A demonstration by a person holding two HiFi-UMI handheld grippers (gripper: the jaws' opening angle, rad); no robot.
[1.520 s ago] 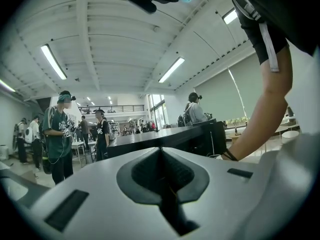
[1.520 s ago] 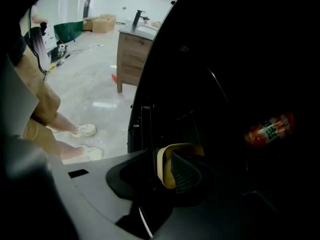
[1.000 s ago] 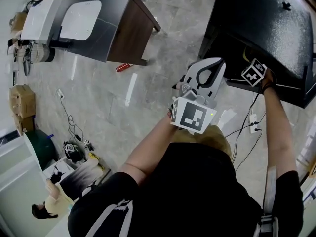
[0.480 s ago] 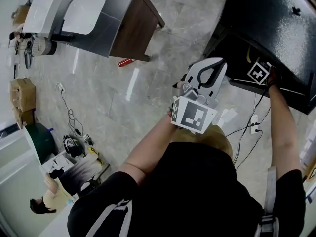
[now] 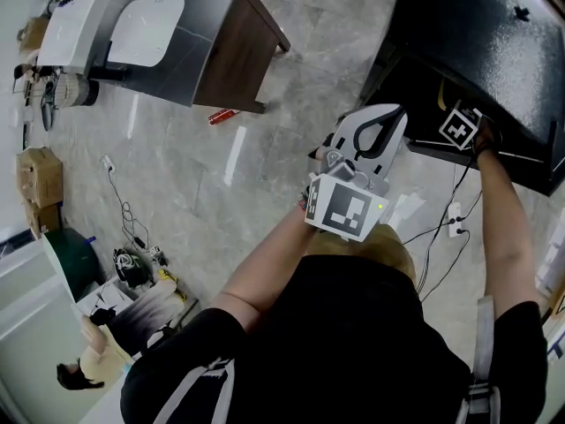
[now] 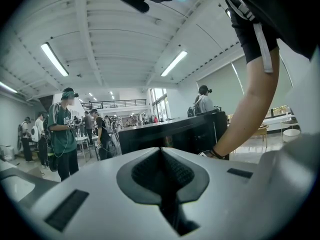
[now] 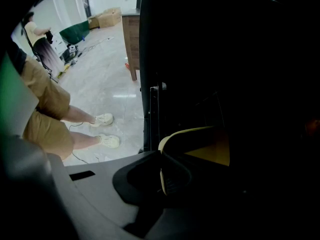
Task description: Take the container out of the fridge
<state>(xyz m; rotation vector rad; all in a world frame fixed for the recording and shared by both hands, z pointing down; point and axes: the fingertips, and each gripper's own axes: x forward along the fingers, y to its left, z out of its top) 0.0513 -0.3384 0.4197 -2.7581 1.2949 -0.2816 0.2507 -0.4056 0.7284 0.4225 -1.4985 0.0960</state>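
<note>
The black fridge [image 5: 477, 34] stands at the upper right of the head view with its front open. My right gripper's marker cube [image 5: 460, 126] sits at the opening, and its jaws are hidden inside. In the right gripper view the interior is dark, and a container [image 7: 200, 141] with a yellow rim lies just ahead. My right gripper [image 7: 161, 171] is shut on that rim. A sliver of the container [image 5: 439, 98] shows in the head view. My left gripper [image 5: 388, 117] is held in front of my body, shut and holding nothing [image 6: 161, 154].
A wooden desk [image 5: 229, 51] carrying white items stands at the upper left. A red object [image 5: 222, 117] lies on the floor beside it. A power strip with cables [image 5: 455, 219] lies by the fridge. A green bin [image 5: 71, 259], boxes [image 5: 40, 179] and a person [image 5: 97, 360] are at the left.
The right gripper's cube has shifted slightly toward the fridge opening. The left gripper has stayed in place.
</note>
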